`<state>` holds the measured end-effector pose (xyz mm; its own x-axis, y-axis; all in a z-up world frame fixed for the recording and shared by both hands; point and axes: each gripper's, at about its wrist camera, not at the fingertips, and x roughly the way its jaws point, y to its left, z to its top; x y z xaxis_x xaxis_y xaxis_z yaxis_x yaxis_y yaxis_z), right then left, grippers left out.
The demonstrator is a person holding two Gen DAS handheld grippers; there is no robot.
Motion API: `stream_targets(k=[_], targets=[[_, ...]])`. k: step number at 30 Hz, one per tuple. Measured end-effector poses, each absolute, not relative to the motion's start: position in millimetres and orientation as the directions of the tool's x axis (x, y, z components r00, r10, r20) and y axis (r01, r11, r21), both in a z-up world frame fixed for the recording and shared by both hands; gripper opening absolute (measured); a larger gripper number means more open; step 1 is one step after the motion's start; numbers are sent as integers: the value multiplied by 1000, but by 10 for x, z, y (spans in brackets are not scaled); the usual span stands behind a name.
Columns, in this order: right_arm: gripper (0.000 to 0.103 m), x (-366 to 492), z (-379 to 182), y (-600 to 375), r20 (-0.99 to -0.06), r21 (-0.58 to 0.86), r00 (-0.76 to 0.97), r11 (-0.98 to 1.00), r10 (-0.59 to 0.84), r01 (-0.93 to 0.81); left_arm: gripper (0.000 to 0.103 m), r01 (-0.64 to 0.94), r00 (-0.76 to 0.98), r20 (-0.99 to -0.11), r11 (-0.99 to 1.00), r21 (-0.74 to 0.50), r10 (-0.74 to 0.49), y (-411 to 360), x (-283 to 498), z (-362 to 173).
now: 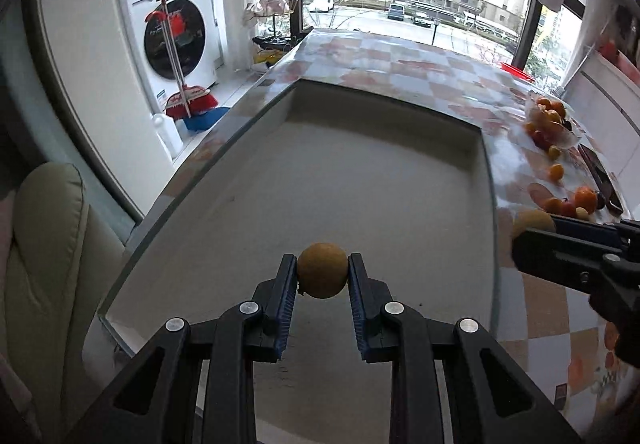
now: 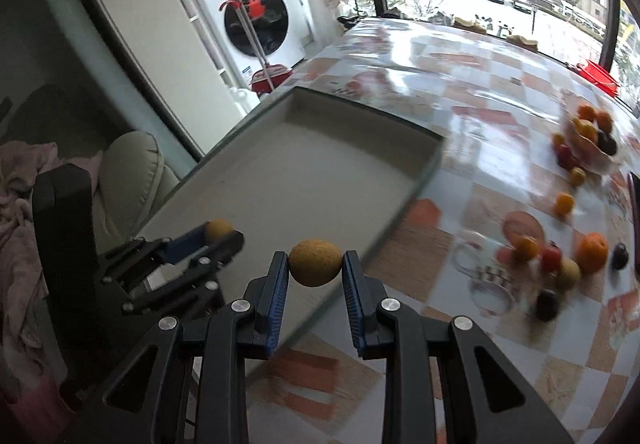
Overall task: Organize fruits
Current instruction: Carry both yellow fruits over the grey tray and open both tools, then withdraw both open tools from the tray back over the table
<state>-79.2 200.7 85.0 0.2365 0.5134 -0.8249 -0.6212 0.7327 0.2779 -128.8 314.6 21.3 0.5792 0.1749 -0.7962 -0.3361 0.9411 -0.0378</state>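
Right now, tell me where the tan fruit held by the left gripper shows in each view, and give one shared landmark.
Left wrist view: the tan fruit sits bottom centre, pinched in the left gripper.
Right wrist view: the same fruit shows at lower left, over the tray.
Shared landmark: the grey tray.
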Motion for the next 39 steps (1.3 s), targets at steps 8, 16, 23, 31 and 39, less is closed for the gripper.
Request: stream_targets(k=[8, 16, 23, 31, 39], targets=[[31, -775, 790, 2172, -843, 260, 221, 732, 490, -629, 27, -337, 580, -797, 940, -47, 168, 3206, -1317, 157], [84, -741, 778, 2070, -847, 257, 234, 754, 477, -605, 96, -371, 554, -808, 928, -25, 200, 3193, -1337, 38], [103, -642, 685, 1549, -862, 212, 303, 831, 407, -514, 96, -323, 607, -772, 946, -24, 187, 3011, -1361, 228], [103, -516, 559, 433, -867, 185, 413, 950, 278, -250, 96, -132, 703, -709, 989, -65, 47, 2388, -1352, 555], [103, -549, 211, -605, -908, 44, 418, 999, 39, 2, 96, 49, 625, -780, 999, 7, -25, 1542, -1180, 178]])
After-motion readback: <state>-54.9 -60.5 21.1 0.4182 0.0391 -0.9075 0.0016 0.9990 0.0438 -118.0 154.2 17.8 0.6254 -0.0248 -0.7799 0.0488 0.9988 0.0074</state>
